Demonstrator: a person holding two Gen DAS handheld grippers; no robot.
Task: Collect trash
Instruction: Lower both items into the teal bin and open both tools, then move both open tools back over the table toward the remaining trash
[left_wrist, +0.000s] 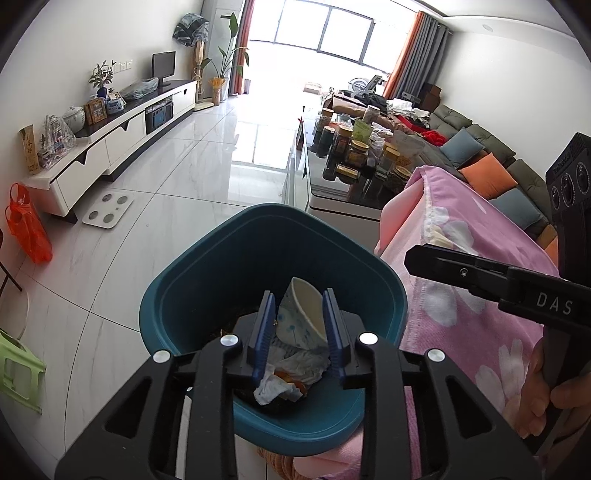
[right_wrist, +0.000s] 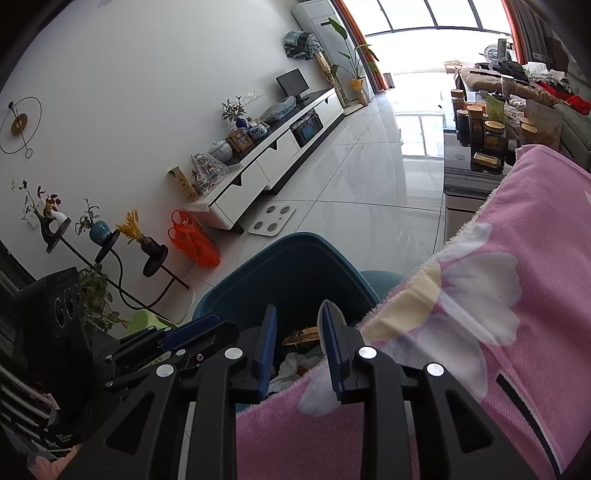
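Observation:
A teal trash bin (left_wrist: 207, 258) stands on the floor beside a pink blanket and holds crumpled tissue (left_wrist: 291, 369) and other scraps. A white paper cup (left_wrist: 303, 314) with blue dots lies tilted on top of the trash. My left gripper (left_wrist: 300, 321) hovers over the bin, open, and the cup shows in the gap between its blue pads. My right gripper (right_wrist: 299, 336) hangs at the blanket's edge and points into the bin (right_wrist: 295, 251). It is slightly open with nothing gripped. From the left wrist its tip (left_wrist: 412, 258) shows at the right.
The pink flowered blanket (right_wrist: 480, 295) drapes over something right of the bin. A glass coffee table (left_wrist: 332, 192) crowded with jars stands beyond it, a sofa (left_wrist: 480, 147) further right. On the tiled floor lie a white scale (left_wrist: 109, 208), an orange bag (left_wrist: 27, 225) and a green stool (left_wrist: 18, 369).

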